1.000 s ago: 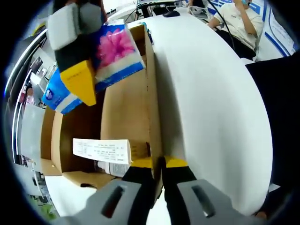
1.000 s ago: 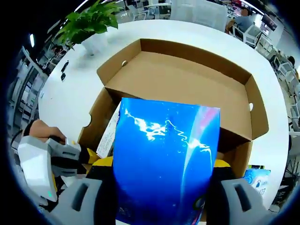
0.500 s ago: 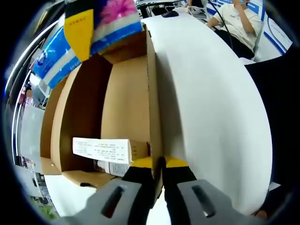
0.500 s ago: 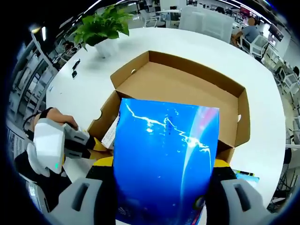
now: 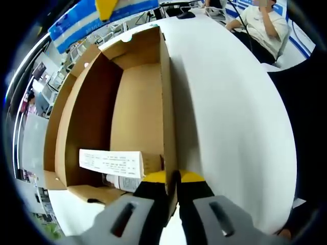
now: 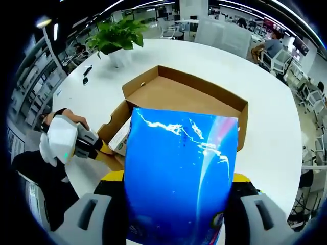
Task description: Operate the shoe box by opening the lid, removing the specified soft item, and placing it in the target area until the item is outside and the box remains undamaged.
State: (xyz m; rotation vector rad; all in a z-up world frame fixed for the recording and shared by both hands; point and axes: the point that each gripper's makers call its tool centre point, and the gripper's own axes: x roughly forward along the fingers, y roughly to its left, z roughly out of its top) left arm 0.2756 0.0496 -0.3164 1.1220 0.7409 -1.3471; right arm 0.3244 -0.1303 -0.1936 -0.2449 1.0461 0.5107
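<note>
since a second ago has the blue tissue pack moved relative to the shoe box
Yes. In the left gripper view the blue tissue pack has risen away from the shoe box, which the left gripper pins steady; the right gripper lifts it clear.

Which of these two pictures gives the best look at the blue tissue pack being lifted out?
The right gripper view: the blue tissue pack sits large and central, clamped in the right gripper above the shoe box. The left gripper view catches just its edge at the top.
</note>
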